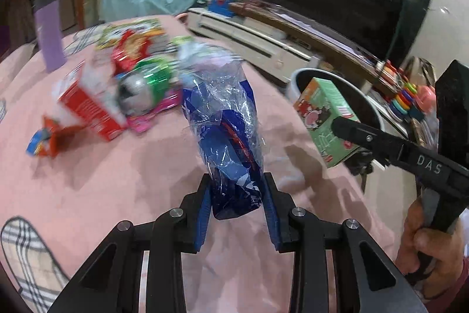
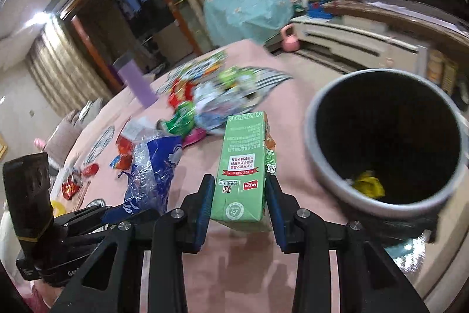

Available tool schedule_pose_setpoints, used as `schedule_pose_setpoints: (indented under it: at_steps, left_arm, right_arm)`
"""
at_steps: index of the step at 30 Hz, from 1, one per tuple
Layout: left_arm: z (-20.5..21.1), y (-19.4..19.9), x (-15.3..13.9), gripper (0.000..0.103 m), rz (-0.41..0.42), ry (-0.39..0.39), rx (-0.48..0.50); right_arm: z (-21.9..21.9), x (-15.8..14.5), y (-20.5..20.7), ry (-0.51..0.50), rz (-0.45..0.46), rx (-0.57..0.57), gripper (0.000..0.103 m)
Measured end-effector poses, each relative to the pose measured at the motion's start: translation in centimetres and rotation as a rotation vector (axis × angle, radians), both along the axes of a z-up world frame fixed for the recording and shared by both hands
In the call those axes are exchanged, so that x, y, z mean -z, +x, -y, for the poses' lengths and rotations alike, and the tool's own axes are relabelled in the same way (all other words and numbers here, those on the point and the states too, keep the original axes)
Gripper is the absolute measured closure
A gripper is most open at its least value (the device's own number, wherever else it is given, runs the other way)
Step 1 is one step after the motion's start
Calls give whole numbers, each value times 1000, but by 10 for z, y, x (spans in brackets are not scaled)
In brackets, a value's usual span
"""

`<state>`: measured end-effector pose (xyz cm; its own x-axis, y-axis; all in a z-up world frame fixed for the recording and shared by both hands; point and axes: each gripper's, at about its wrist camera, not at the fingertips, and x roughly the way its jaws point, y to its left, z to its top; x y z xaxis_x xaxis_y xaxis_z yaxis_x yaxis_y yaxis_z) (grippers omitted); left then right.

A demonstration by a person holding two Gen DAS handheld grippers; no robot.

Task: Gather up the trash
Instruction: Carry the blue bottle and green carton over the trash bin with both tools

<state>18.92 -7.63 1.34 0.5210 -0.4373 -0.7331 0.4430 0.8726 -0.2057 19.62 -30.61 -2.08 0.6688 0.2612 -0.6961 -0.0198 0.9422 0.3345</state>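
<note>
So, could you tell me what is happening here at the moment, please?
A person is clearing litter off a pink-covered table with two handheld grippers. The left gripper is shut on a crumpled blue plastic bag; the right gripper is shut on a green drink carton, held near the open bin, which already holds something yellow. A pile of wrappers and a red box remain on the table.

Two wrist fisheyes, close over the pink-clothed table

Both face the wrapper pile; each sees the other's gripper and the round grey bin.
</note>
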Motion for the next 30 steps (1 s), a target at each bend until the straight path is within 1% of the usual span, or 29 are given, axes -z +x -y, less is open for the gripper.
schedule_pose_setpoints:
  at_steps: [7,12,16,20,24,30]
  left_arm:
    - [45,10,-5,71,15,21,94]
    - [74,30,-3,71,9,38,128]
    - [97,53,-3,71,13,49,145]
    - [118,69,-6,71,14,51,170]
    - [139,79,-3,71,-2,52,185]
    - [165,106,1,70,-29,58,199]
  right_arm:
    - [52,-16,-17,-7,31,118,67]
    - [79,-19,-18,-14,40,172,67]
    - [92,-18,-13,-12,33,193,67]
    - [104,-14,-8,-9,26,205,67]
    - [116,-11,-2,-6,15,217,67]
    - [129,-7,8,0,-5,229,67]
